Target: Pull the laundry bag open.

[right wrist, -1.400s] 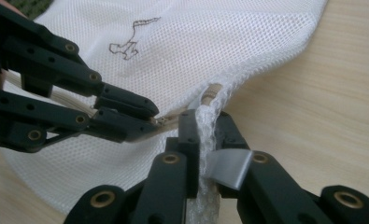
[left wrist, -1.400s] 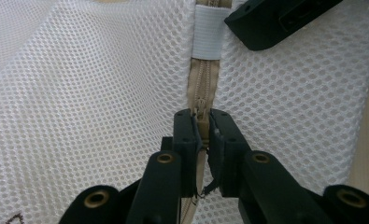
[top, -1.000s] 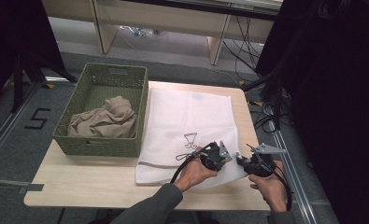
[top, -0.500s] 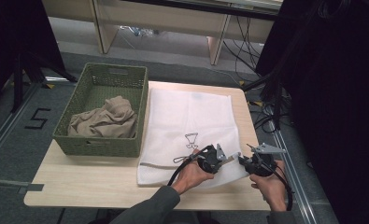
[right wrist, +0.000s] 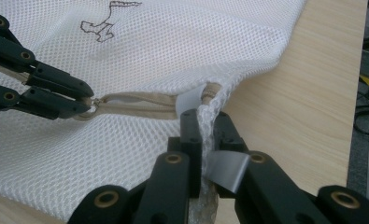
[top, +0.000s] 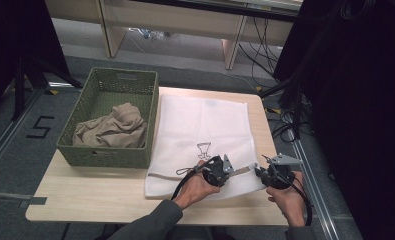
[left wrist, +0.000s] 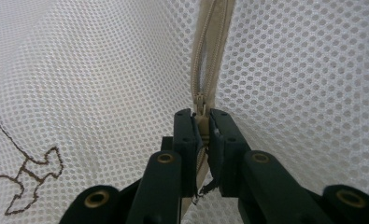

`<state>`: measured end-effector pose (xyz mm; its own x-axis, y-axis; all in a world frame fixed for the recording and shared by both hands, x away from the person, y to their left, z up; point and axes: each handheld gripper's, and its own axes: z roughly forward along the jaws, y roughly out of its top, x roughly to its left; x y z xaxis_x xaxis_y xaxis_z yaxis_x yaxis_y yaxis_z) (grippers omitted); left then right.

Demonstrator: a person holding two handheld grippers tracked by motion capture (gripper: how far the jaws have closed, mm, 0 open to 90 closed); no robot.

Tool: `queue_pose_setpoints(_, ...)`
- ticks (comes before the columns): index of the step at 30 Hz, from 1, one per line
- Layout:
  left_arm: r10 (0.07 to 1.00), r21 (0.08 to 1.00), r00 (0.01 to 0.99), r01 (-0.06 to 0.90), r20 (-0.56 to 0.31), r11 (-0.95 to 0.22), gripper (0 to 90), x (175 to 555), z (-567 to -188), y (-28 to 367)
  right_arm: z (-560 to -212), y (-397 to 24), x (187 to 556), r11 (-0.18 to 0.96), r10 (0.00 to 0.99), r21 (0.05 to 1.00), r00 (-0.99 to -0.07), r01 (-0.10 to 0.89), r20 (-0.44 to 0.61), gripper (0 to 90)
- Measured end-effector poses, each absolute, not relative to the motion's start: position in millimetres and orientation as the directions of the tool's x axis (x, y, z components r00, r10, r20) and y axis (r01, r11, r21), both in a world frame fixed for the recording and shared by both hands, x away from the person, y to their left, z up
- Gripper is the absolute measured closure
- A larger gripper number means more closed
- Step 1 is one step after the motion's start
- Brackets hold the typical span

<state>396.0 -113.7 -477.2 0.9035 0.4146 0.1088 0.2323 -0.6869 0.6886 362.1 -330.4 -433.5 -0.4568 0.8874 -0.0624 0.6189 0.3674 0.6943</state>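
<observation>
White mesh laundry bag (top: 202,132) lies flat on the table (top: 85,192), just right of the green basket (top: 110,115) holding a beige garment (top: 112,131). Left gripper (top: 229,170) has its jaws pressed together on the zipper pull (left wrist: 200,103); in the left gripper view the beige zipper (left wrist: 209,51) runs up from the pull with its two sides parted. Right gripper (top: 259,172) pinches the bag's corner mesh (right wrist: 205,116) at the zipper's end, by a white tag, pinning it near the table's right edge.

Change over the last second: left hand has slid along the bag's near edge toward the left, away from the right gripper, so the gap between the two grippers is wider now. Right hand has stayed put. Neither grip has altered.

Likely meaning: zipper is being drawn open, right side acting as anchor. Only a short stretch is open; most of the near edge is still to go before the garment could go in.
</observation>
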Motion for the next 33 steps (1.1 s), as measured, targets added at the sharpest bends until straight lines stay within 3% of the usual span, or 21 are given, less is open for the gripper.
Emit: queue_pose_setpoints(33, 0.457, 0.662, 0.878, 0.26, 0.14, -0.703, 81.4, 391, -482, -45, -438, -333, 362, 0.413, 0.879, 0.667, -0.462, 0.62, -0.115, 85.5)
